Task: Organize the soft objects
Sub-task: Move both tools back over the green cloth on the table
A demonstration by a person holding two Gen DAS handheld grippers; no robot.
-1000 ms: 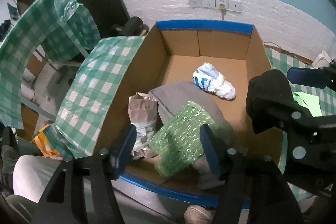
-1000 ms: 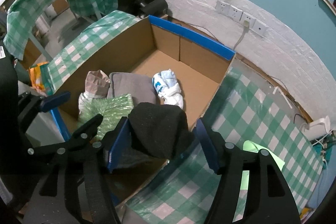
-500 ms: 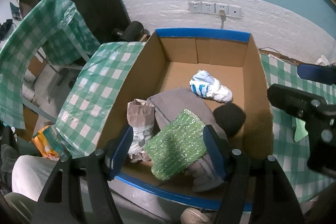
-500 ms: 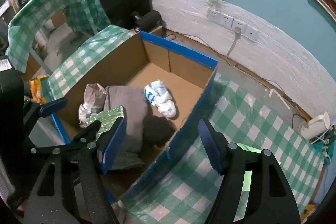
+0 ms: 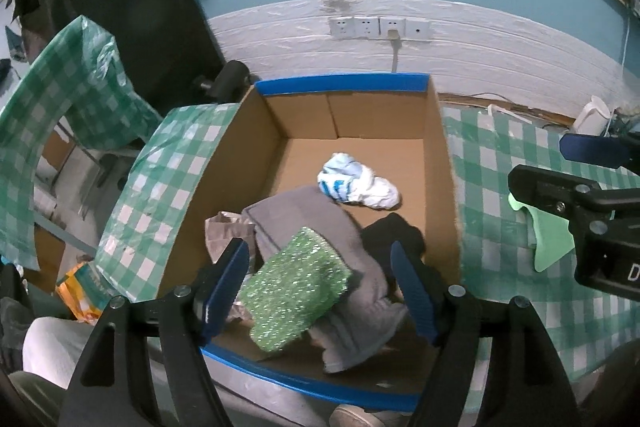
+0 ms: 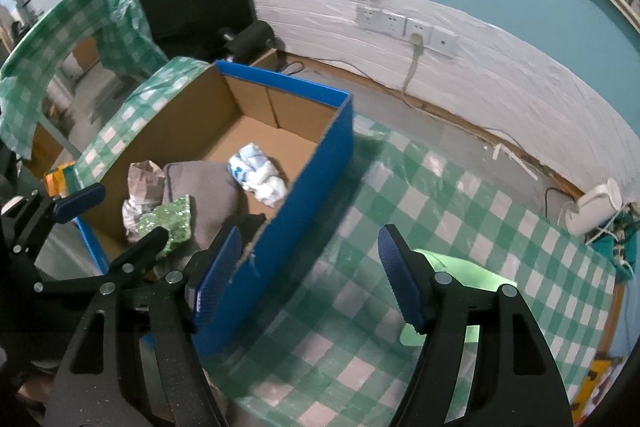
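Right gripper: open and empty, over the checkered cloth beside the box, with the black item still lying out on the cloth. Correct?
Not quite. The right gripper is open and empty over the cloth, but the black item lies inside the box, beside the grey cloth, as the left wrist view shows.

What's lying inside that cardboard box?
Inside the cardboard box: white-blue bundle, grey cloth, sparkly green pad, black item, crumpled paper bag. Anything beneath the cloth is hidden.
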